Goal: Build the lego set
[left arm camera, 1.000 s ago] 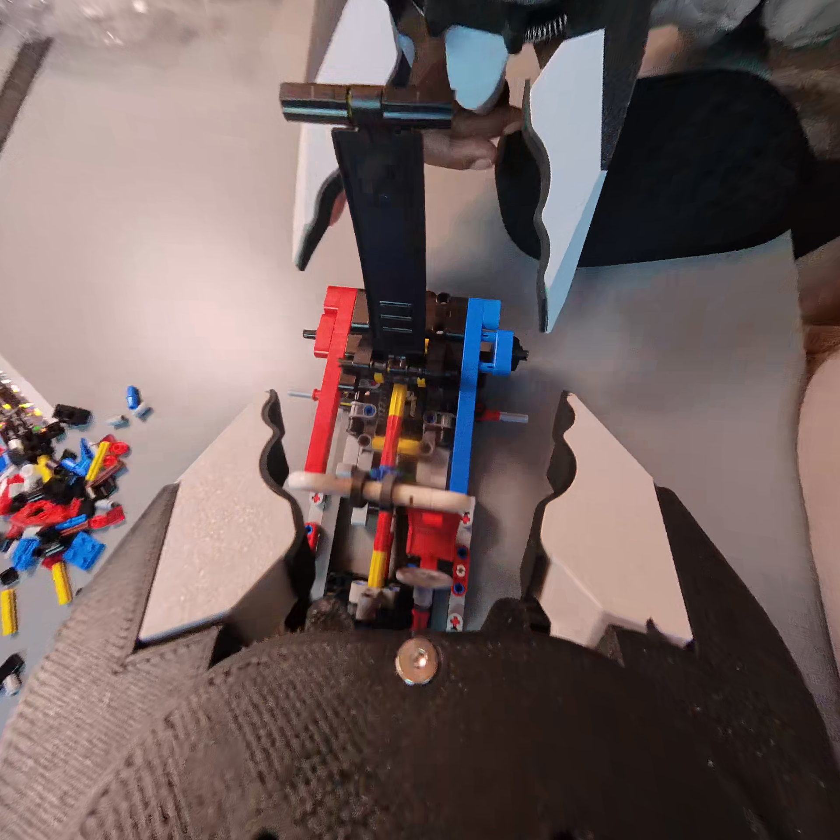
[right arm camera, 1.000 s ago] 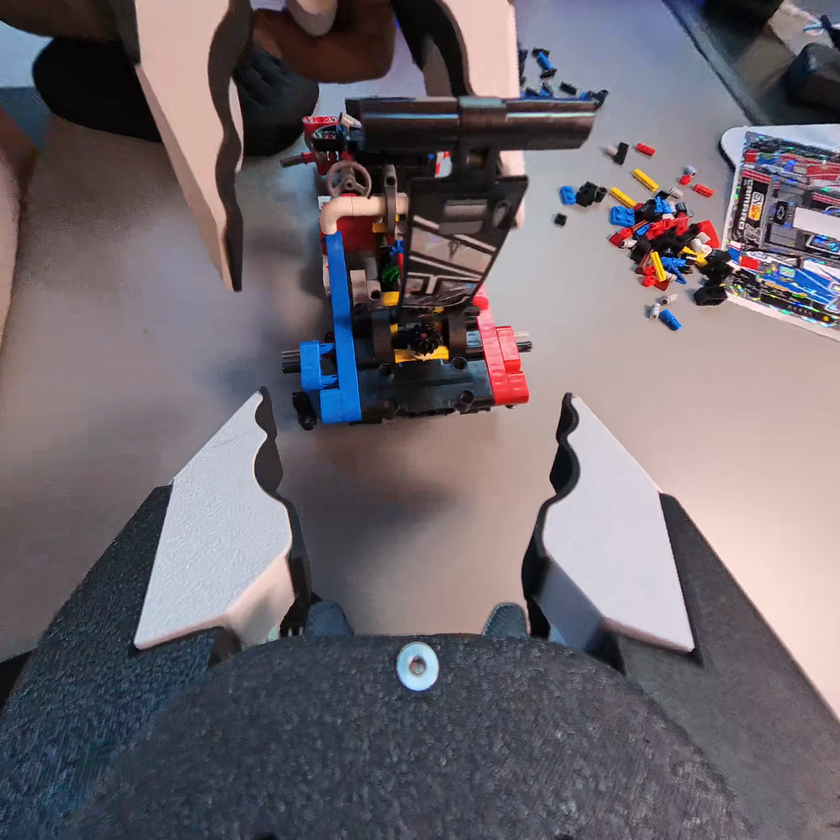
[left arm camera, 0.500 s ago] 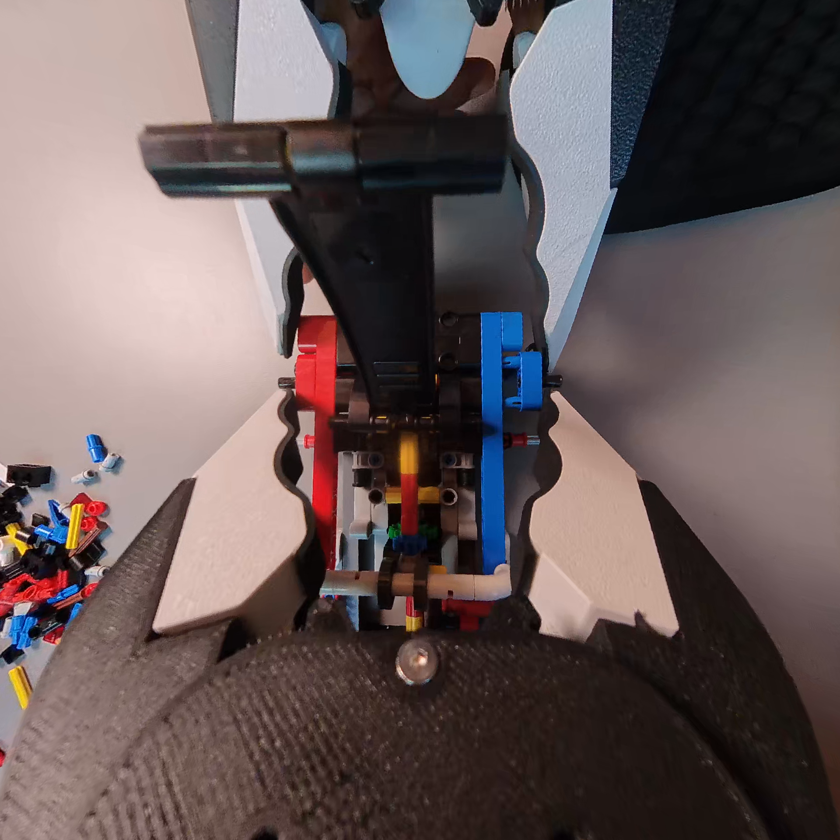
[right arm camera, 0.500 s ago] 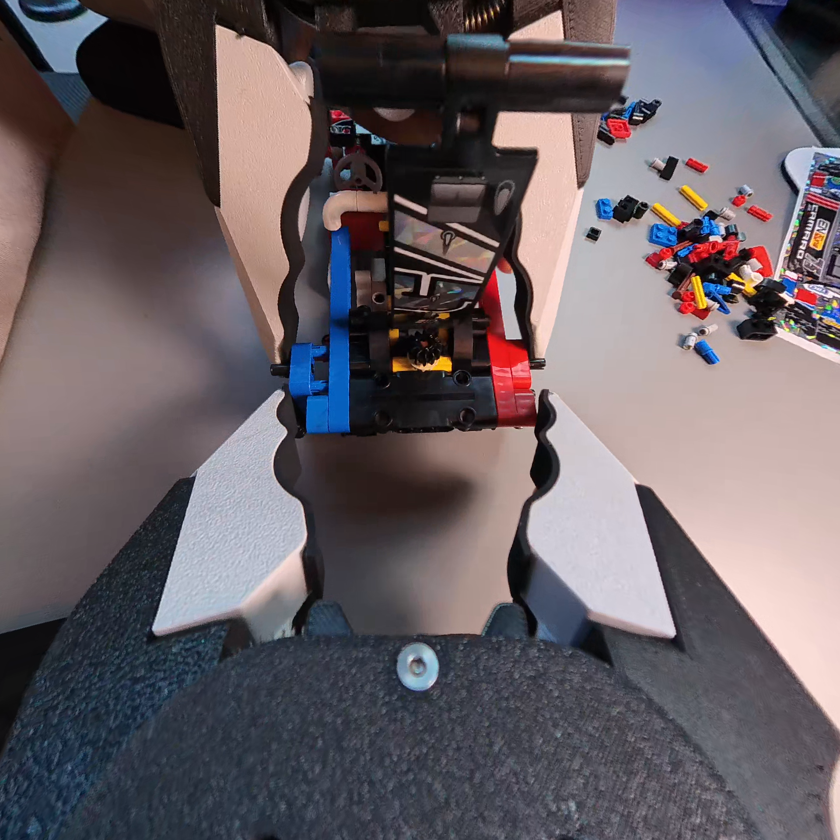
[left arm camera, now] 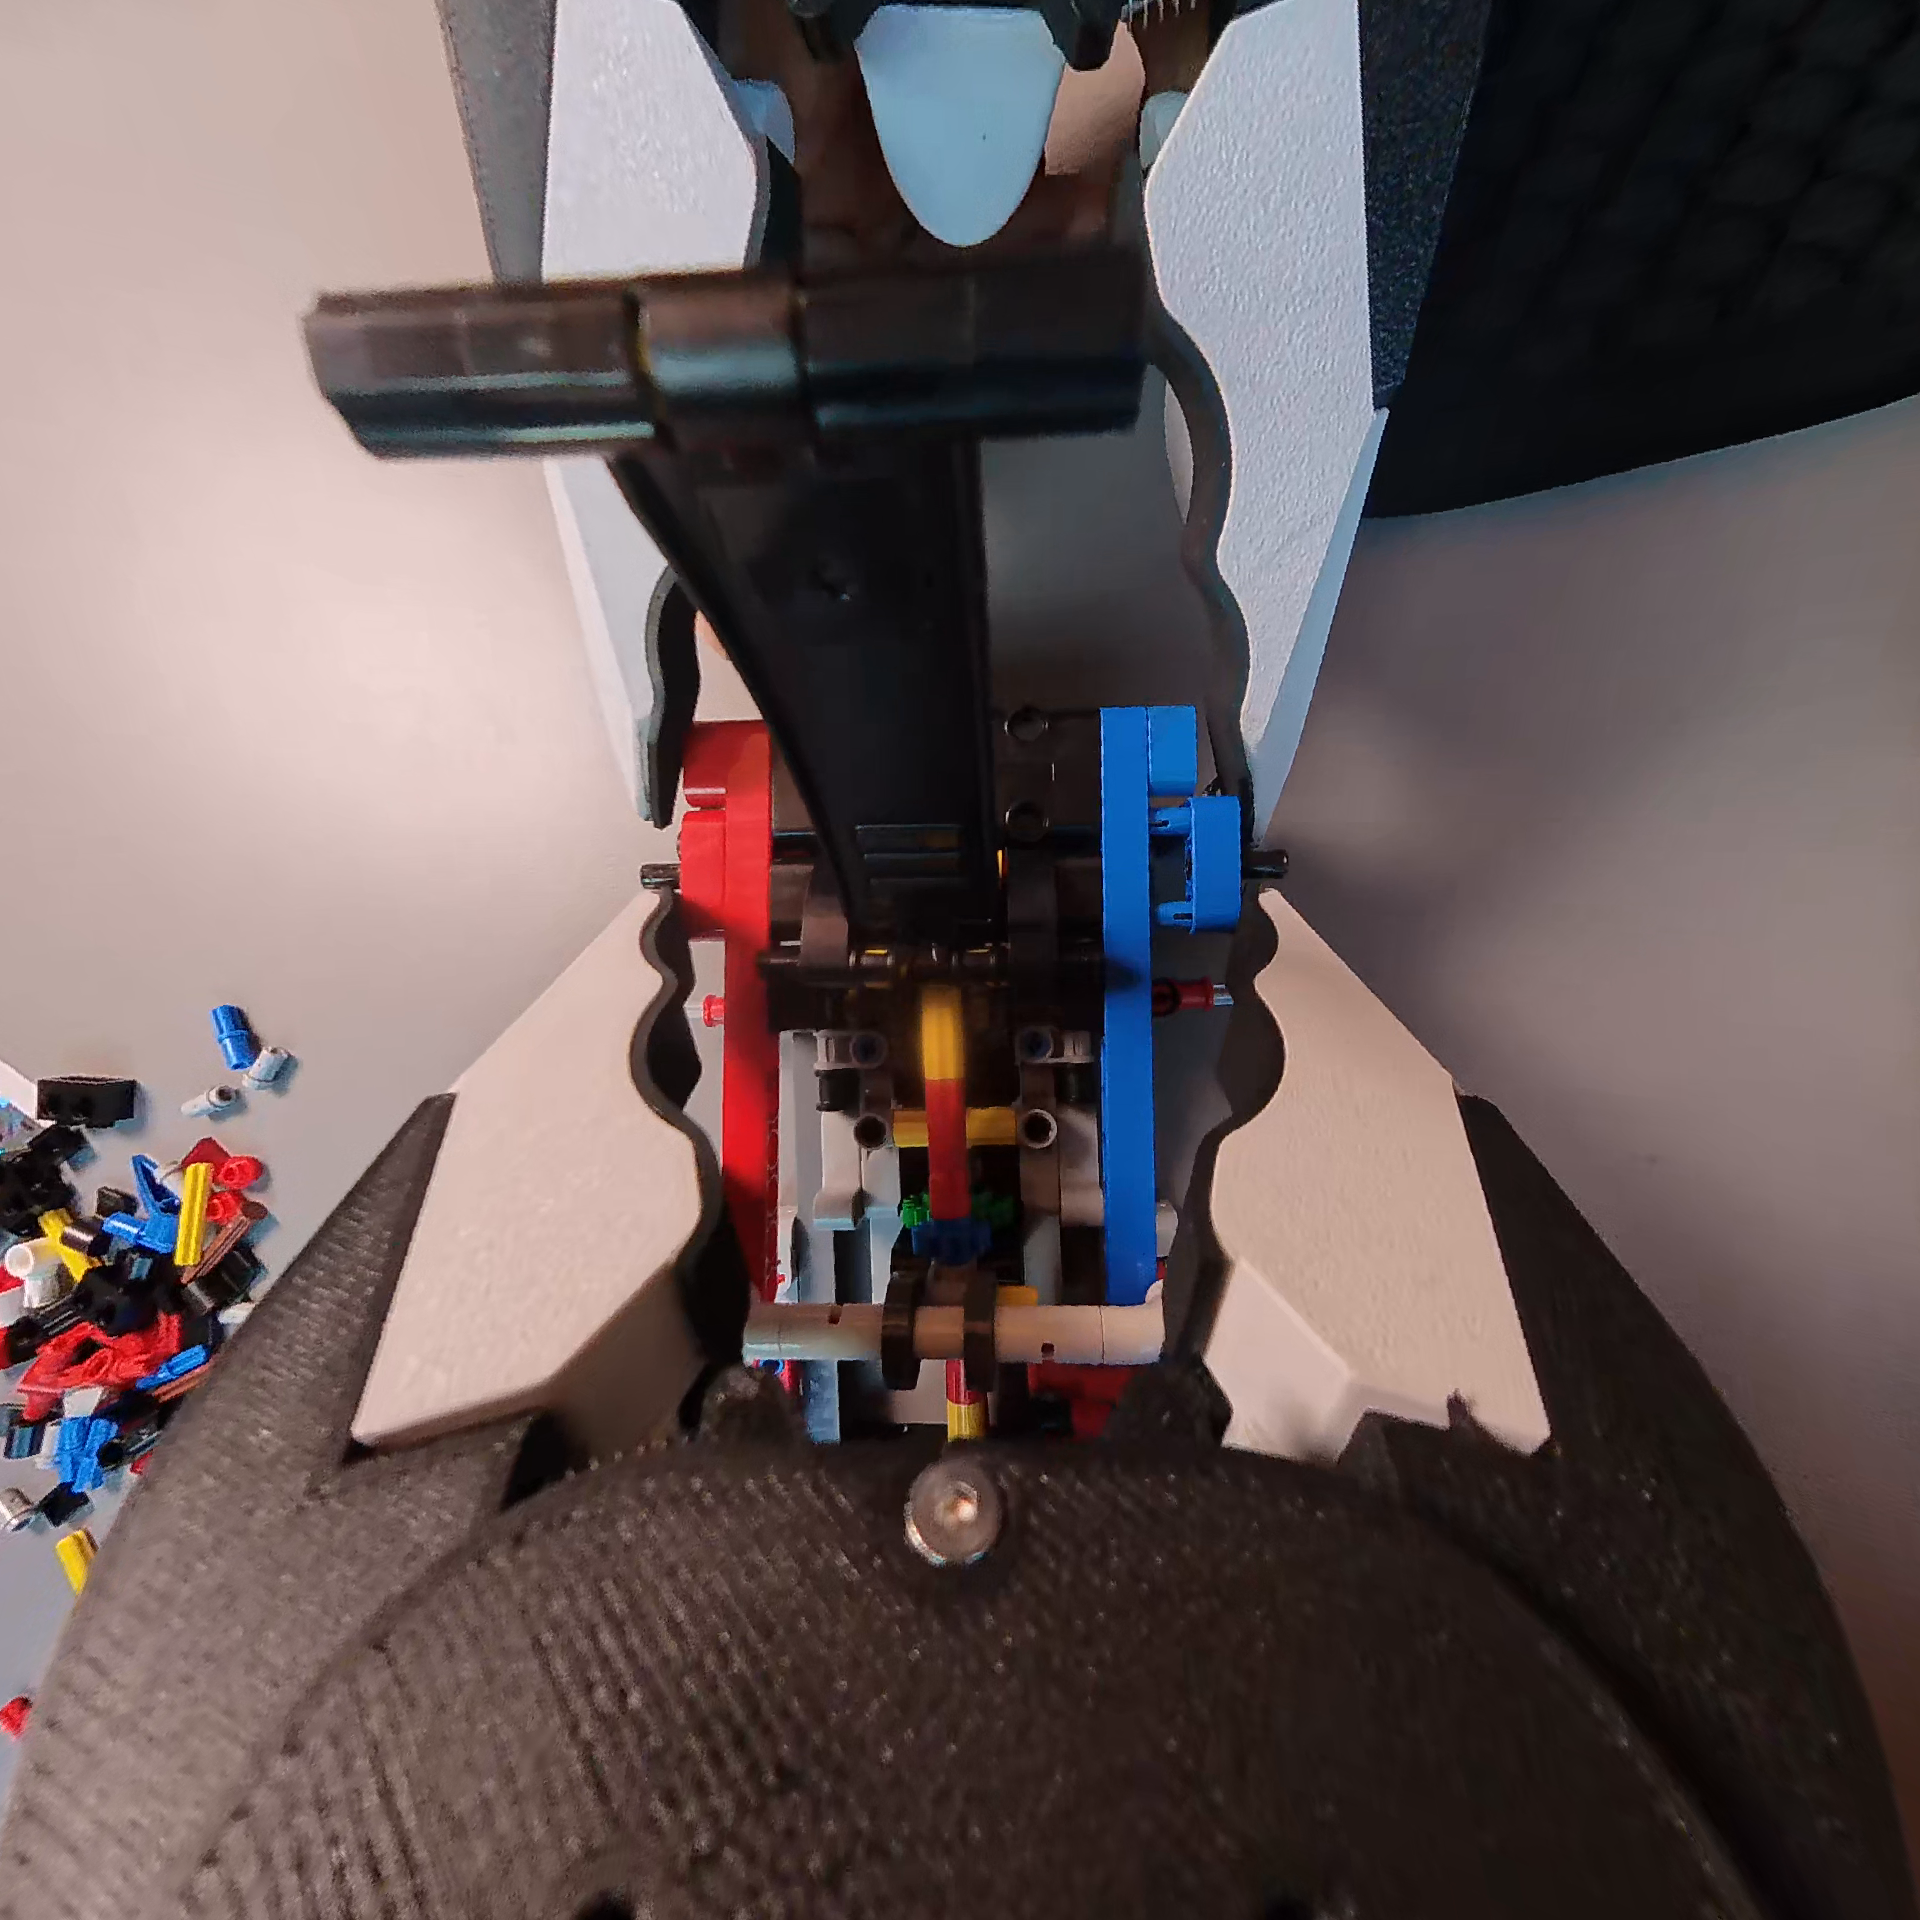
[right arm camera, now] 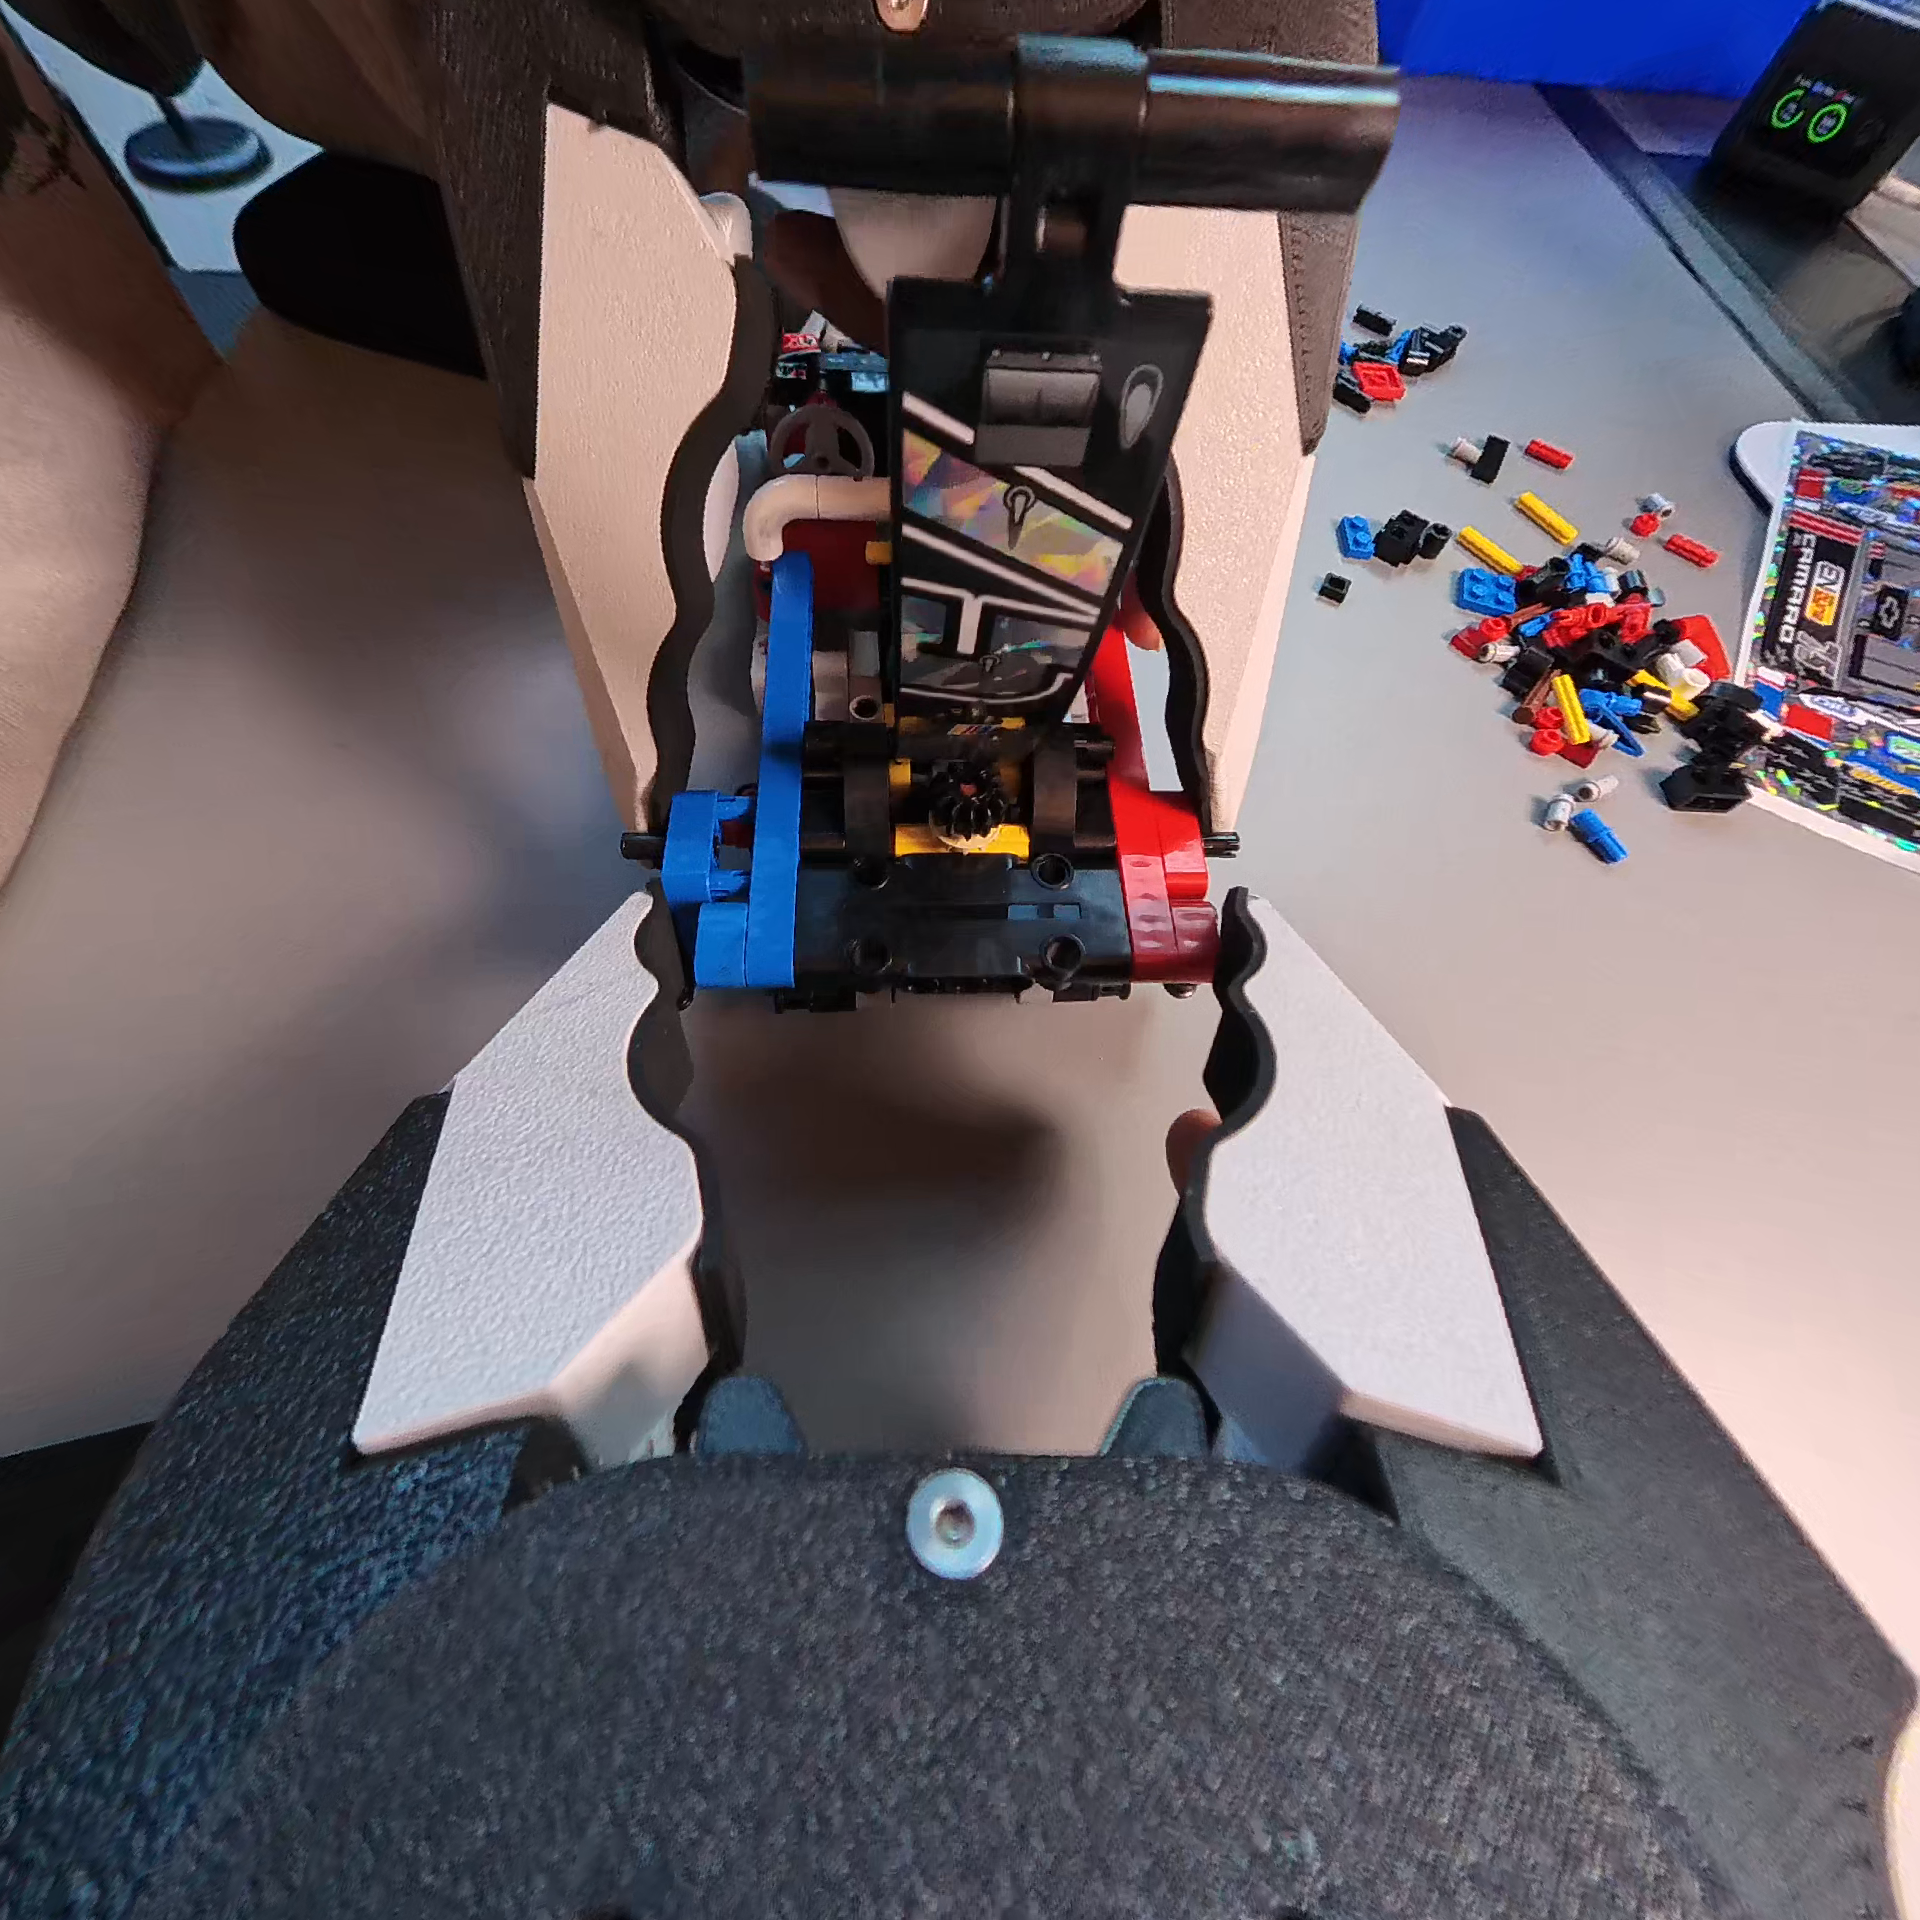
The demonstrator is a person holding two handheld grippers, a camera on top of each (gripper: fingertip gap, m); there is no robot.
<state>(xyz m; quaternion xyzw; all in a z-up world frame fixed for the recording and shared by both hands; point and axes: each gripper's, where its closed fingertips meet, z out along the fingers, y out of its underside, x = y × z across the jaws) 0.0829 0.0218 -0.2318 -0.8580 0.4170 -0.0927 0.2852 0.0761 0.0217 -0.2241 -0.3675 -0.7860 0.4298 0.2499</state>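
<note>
Model point(left arm camera: 935, 1091) rear hidden under left gripper point(left arm camera: 961, 1039); raised panel point(left arm camera: 873, 665) blurred.

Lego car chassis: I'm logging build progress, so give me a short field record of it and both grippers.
model: red, blue and black lego car chassis, on grey table
panel: black stickered flap, standing upright on chassis
left gripper: fingers closely flank chassis sides; contact unclear
right gripper: open, fingertips at chassis end corners
spares: loose multicoloured lego pieces, right of chassis in right wrist view
</note>
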